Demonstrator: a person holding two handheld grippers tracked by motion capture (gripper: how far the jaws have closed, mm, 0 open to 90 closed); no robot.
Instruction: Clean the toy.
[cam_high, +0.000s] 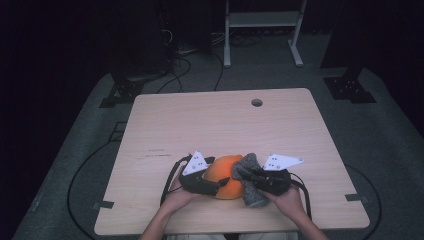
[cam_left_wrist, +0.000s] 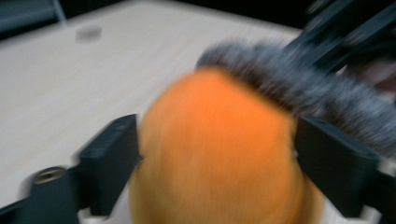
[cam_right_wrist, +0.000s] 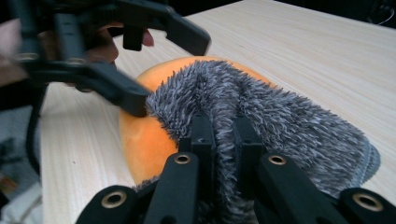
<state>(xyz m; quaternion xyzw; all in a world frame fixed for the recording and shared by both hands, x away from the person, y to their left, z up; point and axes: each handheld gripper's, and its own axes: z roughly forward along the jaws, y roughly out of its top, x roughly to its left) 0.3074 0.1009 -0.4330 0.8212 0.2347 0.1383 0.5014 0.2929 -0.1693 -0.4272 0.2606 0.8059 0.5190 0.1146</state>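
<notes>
Fuzzy grey sock (cam_right_wrist: 280, 116) — pinched by right claw (cam_right_wrist: 226, 135) — over smooth orange ball (cam_left_wrist: 219, 154).

- one orange ball-shaped thing (cam_high: 227, 182), sitting near the table's (cam_high: 220, 125) front edge
- one fuzzy grey sock (cam_high: 250, 180), lying against the orange thing
- two grippers, left (cam_high: 217, 184) and right (cam_high: 240, 173), either side of it
- one round hole (cam_high: 257, 102), far side of the table
</notes>
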